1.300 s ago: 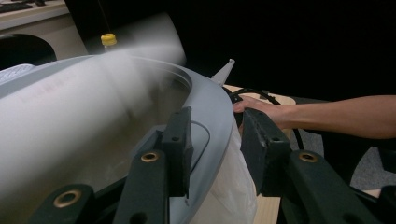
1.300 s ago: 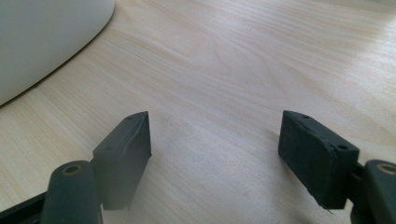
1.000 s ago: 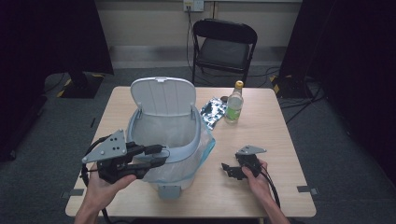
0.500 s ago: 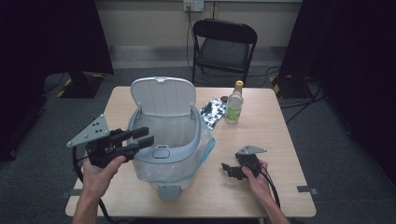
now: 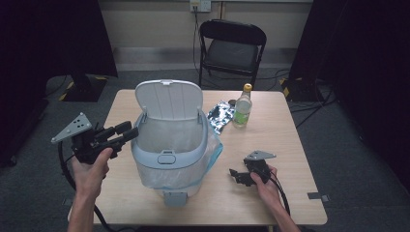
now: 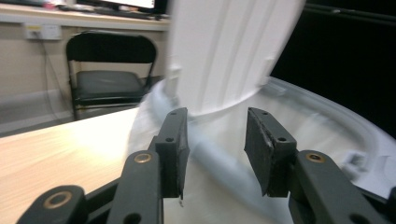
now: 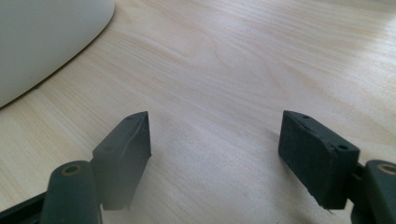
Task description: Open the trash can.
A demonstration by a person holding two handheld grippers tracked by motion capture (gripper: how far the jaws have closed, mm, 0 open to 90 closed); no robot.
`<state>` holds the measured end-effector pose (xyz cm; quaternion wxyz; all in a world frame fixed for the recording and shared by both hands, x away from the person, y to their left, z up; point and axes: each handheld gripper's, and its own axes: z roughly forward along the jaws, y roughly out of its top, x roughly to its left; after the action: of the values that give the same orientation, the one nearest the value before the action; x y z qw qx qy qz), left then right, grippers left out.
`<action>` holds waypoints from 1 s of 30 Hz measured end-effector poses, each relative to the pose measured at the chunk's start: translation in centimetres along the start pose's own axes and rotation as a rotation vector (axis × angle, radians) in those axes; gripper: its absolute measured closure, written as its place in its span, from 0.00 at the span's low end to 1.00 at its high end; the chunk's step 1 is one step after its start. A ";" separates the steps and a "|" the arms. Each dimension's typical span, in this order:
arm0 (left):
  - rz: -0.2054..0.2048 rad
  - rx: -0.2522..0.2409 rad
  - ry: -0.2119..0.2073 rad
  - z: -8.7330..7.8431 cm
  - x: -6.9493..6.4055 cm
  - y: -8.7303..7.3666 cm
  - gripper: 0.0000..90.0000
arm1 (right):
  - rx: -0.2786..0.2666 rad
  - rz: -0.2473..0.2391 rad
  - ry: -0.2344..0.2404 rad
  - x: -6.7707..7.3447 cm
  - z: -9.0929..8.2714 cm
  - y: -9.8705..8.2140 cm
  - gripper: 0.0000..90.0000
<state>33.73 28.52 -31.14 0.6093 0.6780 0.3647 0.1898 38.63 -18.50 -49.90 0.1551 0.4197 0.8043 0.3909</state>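
Note:
A white pedal bin (image 5: 167, 157) lined with a clear plastic bag stands mid-table with its lid (image 5: 167, 99) raised. My left gripper (image 5: 130, 130) hovers just off the bin's left rim and points at it. Its jaws have just been opening and are open, with nothing between them. In the left gripper view the gripper (image 6: 215, 126) faces the upright lid (image 6: 233, 46) and the blurred rim (image 6: 327, 107). My right gripper (image 5: 235, 175) lies on the table right of the bin, held by a hand. It is open (image 7: 215, 130) over bare wood.
A clear bottle (image 5: 241, 108) with a yellow cap and a crumpled foil bag (image 5: 220, 116) sit behind the bin to the right. A black folding chair (image 5: 232, 48) stands beyond the wooden table (image 5: 290, 145). A corner of the bin (image 7: 42, 42) lies close to the right gripper.
My left gripper has drawn back to the left from the bin's front-left rim and now hangs beside the left rim. The right gripper has stayed put.

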 end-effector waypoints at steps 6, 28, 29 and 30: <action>-0.015 -0.023 0.009 -0.2 1.0 -0.6 0.63 | 0.000 0.005 0.001 0.0 0.0 0.0 0.27; -0.087 0.160 0.237 0.7 4.9 -6.9 0.50 | 0.007 -0.001 -0.008 0.0 0.1 0.1 0.27; -0.090 0.169 0.236 0.8 4.9 -7.4 0.47 | 0.008 0.010 -0.009 -0.1 0.1 0.3 0.27; -0.090 0.183 0.236 0.9 4.9 -8.0 0.46 | 0.011 0.014 -0.008 -0.1 0.2 0.4 0.27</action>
<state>35.50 31.37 -39.90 0.5059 0.6867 0.4793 0.2068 39.04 -18.36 -49.74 0.1532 0.4278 0.8029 0.3858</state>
